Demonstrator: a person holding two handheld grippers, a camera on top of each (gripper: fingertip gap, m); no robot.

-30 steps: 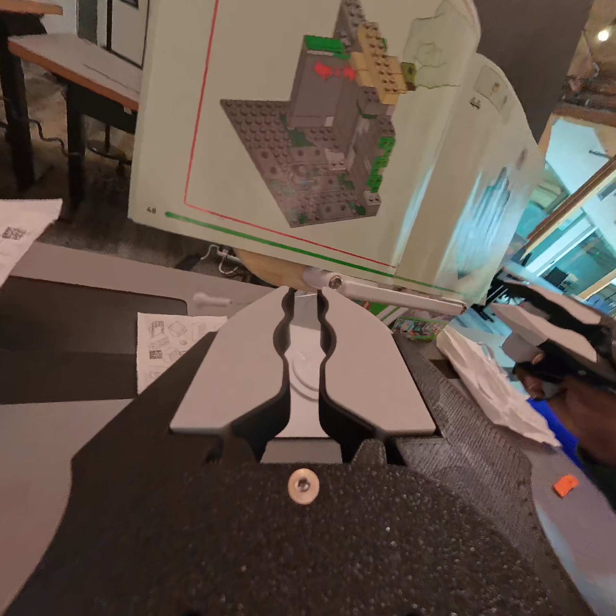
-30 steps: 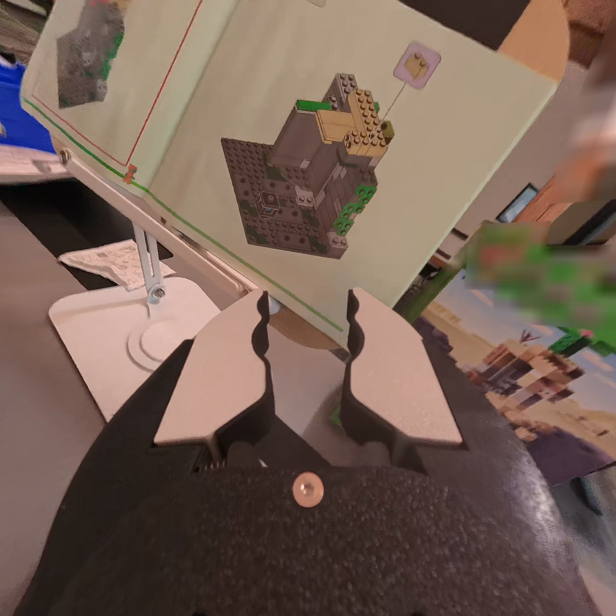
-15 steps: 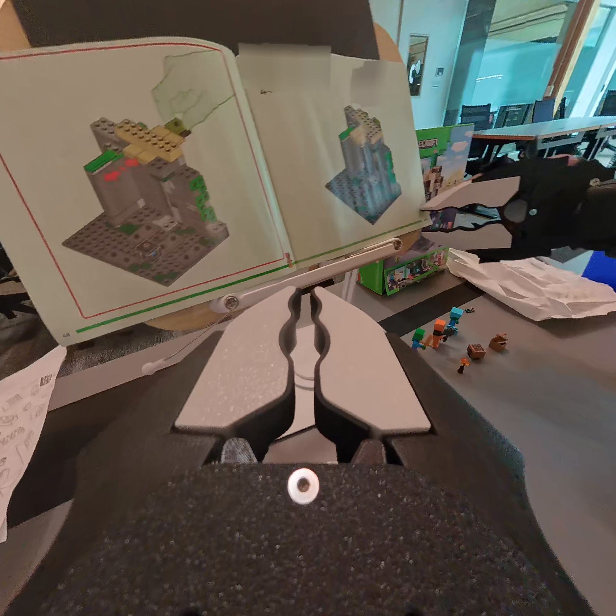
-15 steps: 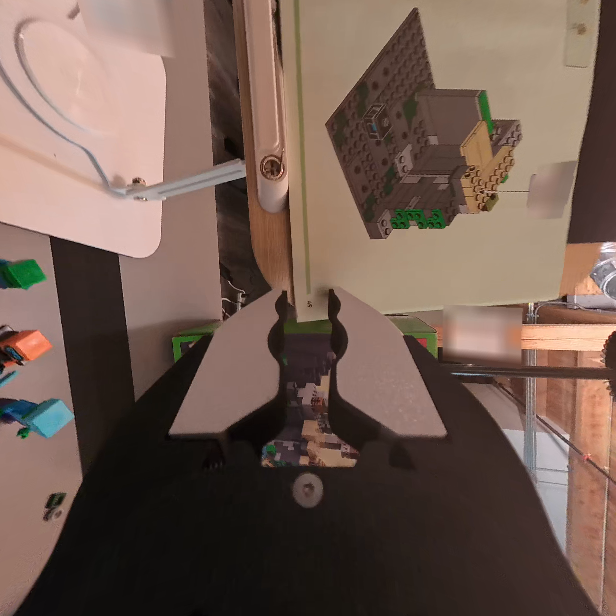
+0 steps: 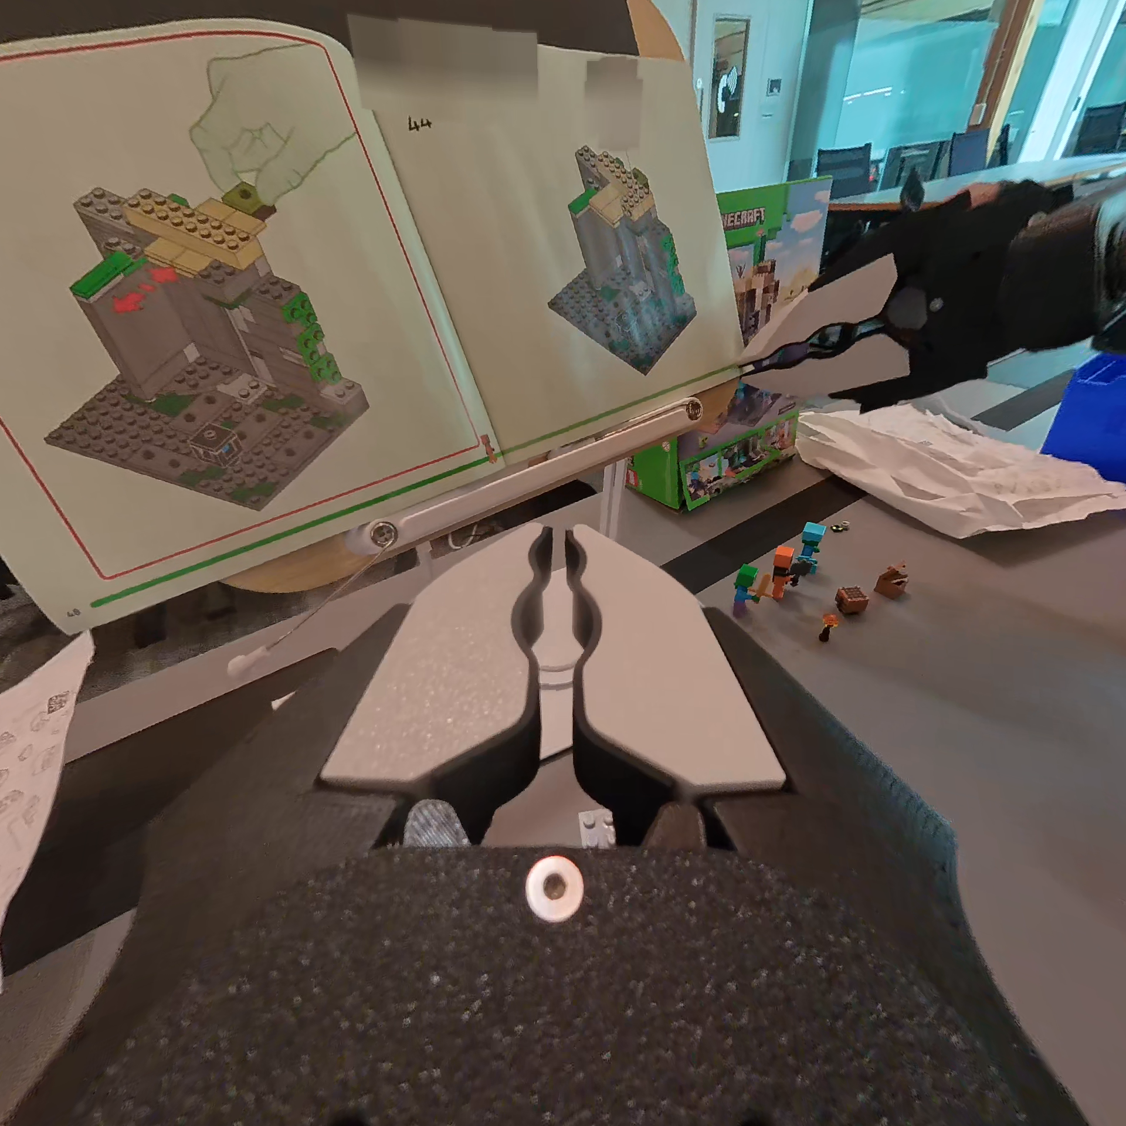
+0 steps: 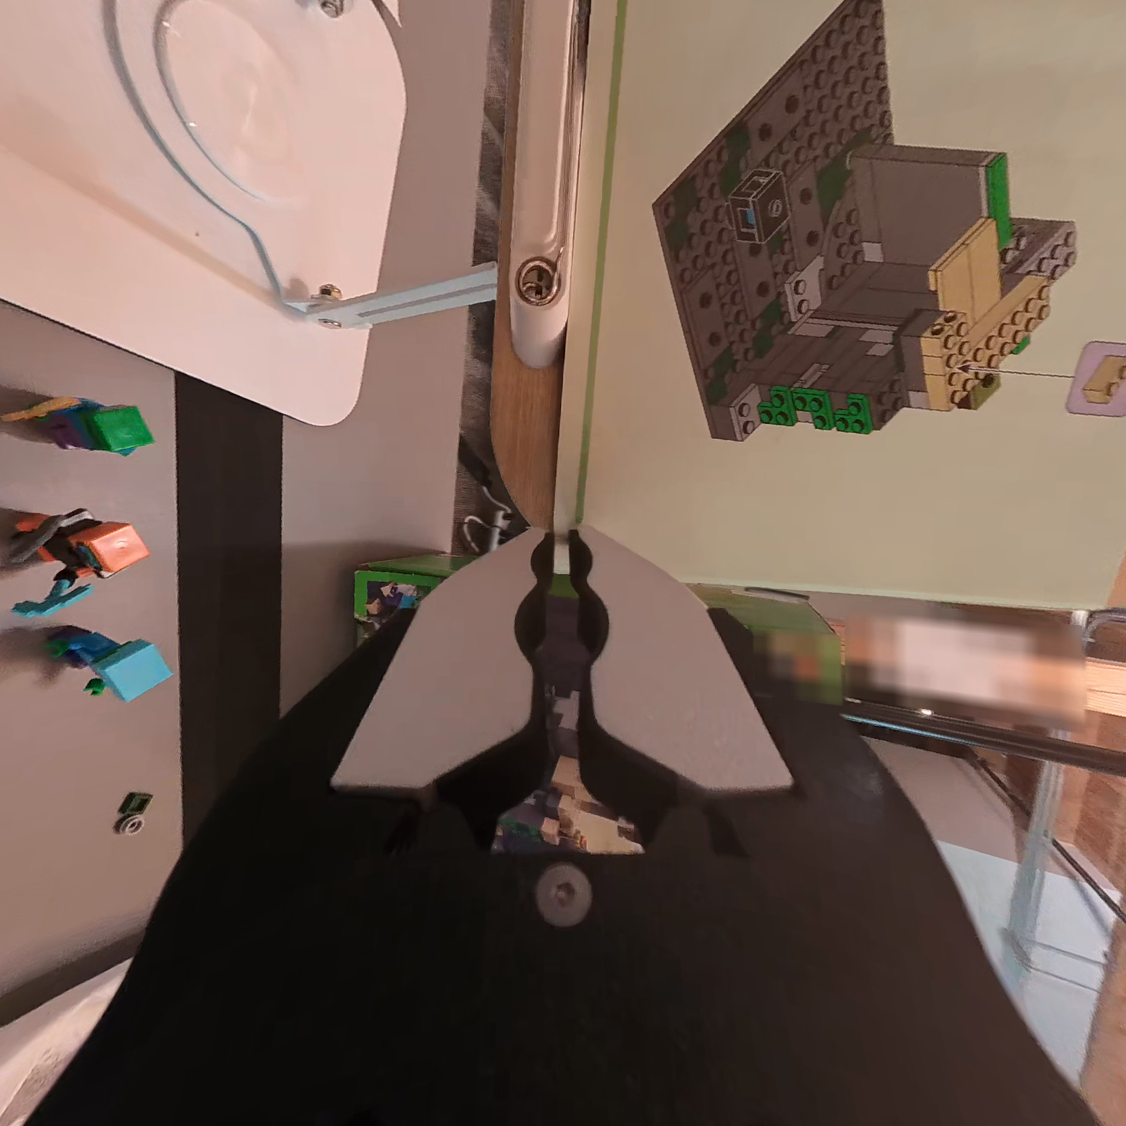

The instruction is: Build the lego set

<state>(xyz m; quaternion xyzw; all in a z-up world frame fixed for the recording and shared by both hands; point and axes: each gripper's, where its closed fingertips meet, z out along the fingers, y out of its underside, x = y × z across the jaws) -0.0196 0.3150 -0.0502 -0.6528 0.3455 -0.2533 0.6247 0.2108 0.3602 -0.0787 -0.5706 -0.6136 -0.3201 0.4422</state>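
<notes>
- Instruction booklet (image 5: 426, 274) stands open on white stand (image 6: 183, 183), far side of table.
- R gripper (image 6: 562, 536) nearly closed, pinching page's lower right corner; L gripper (image 5: 555, 539) nearly closed, empty.
- Paper is thin, floppy, tears easily; grip the corner lightly.
- Grey table (image 5: 944, 701): minifigs (image 5: 783, 570) at right, set box (image 5: 731, 469) behind; office room beyond.
</notes>
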